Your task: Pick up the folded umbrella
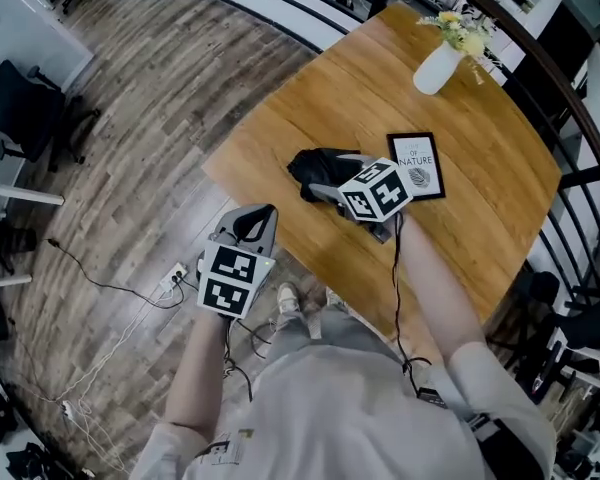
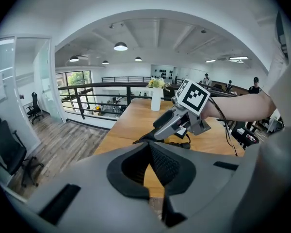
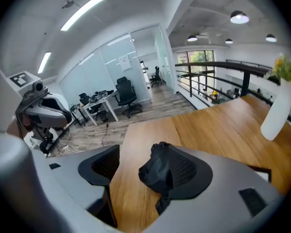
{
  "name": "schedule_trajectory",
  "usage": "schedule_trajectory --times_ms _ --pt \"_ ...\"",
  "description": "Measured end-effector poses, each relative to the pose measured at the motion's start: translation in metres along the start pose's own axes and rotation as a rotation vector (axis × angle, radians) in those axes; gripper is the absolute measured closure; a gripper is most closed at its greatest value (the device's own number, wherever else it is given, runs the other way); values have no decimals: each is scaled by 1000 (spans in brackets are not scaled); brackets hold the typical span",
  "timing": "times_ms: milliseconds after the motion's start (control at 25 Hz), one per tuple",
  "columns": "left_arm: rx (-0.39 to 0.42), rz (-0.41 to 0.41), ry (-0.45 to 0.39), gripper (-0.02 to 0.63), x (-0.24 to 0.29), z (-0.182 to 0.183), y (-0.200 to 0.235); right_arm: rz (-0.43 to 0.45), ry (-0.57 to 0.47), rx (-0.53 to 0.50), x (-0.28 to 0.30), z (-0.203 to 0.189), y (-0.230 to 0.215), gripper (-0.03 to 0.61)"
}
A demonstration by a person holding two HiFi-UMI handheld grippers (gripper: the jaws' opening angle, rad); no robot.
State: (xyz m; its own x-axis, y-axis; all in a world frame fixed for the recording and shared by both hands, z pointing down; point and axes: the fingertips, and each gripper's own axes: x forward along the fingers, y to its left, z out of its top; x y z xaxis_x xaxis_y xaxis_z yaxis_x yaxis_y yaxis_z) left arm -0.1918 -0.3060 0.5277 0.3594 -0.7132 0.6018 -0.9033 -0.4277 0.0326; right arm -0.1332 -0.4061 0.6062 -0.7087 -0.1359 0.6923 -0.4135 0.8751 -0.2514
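The folded umbrella [image 1: 323, 171], black and crumpled, lies on the wooden table [image 1: 380, 88] near its front-left corner. My right gripper [image 1: 325, 190] reaches down to it from the right, its marker cube just behind. In the right gripper view this gripper [image 3: 145, 147] is open, and the umbrella [image 3: 157, 171] sits between the jaws against the right pad [image 3: 191, 171], well apart from the left one. My left gripper [image 1: 258, 218] hangs over the floor just off the table's edge. Its fingertips [image 2: 148, 143] meet, with nothing held. It looks toward the umbrella [image 2: 177, 143].
A white vase [image 1: 438, 66] with yellow flowers stands at the table's far side, and a framed card [image 1: 417, 165] lies right of the umbrella. A black railing [image 1: 580, 118] runs behind the table. Cables and a power strip [image 1: 175, 276] lie on the wood floor. Office chairs stand at the left.
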Motion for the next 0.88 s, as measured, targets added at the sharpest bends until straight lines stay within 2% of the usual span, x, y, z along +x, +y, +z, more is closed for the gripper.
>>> schedule_trajectory --times_ms 80,480,640,880 --pt "-16 -7 26 597 10 -11 4 15 34 32 17 -12 -7 255" --pt "-80 -61 99 597 37 -44 -2 -59 236 17 67 -80 -45 219" --pt "-95 -60 141 597 41 -64 -6 -125 295 -13 78 -105 -52 209" --pt "-140 -62 184 597 36 -93 -18 -206 338 -14 93 -116 -67 204"
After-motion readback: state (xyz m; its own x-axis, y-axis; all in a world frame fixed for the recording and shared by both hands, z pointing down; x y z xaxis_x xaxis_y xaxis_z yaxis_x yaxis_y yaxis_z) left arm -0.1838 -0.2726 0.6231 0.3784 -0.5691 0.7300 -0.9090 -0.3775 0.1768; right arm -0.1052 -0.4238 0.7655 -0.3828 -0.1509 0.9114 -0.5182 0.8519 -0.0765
